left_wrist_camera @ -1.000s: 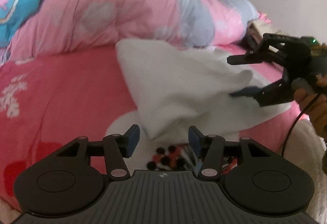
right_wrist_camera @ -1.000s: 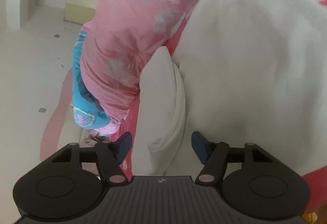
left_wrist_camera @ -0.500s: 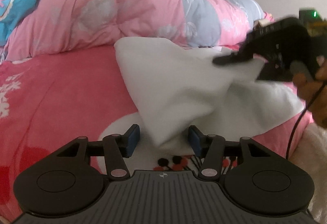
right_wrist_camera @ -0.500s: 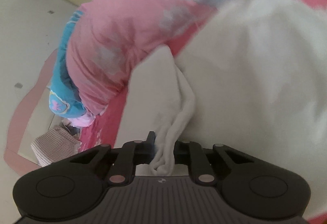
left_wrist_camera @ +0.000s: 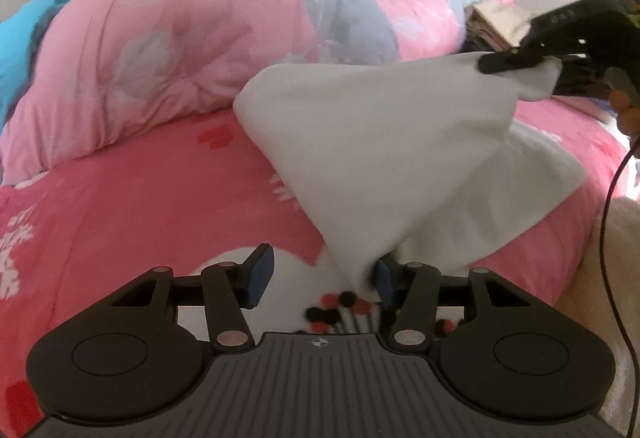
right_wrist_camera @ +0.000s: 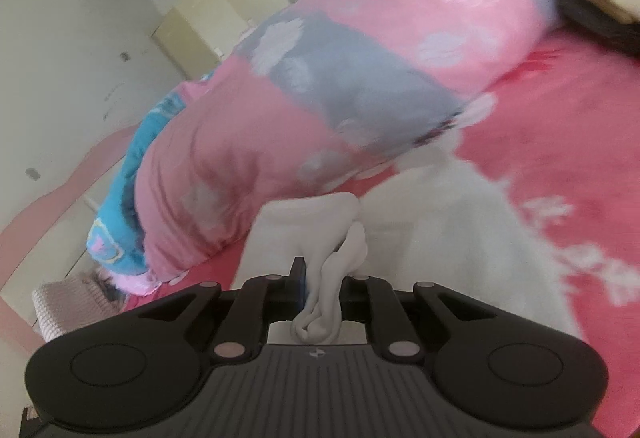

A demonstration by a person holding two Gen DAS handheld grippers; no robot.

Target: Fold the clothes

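Note:
A white garment [left_wrist_camera: 384,142] lies on the pink bed sheet [left_wrist_camera: 140,206], one end lifted. My right gripper [right_wrist_camera: 322,294] is shut on a bunched edge of the white garment [right_wrist_camera: 320,278] and holds it above the bed; it also shows in the left wrist view [left_wrist_camera: 532,72] at the upper right, pulling the cloth taut. My left gripper [left_wrist_camera: 320,278] is open, low over the sheet. The garment's lower corner hangs between its fingers, against the right pad [left_wrist_camera: 386,280].
A rolled pink, grey and blue duvet [left_wrist_camera: 200,38] runs along the far side of the bed. Folded brown and beige clothes [left_wrist_camera: 496,22] lie at the far right. A cream cabinet [right_wrist_camera: 216,18] stands on the floor beyond the bed.
My right gripper shut on the garment's edge and lifted it up and to the right. The cloth now stretches from it down to my left gripper, which stayed open.

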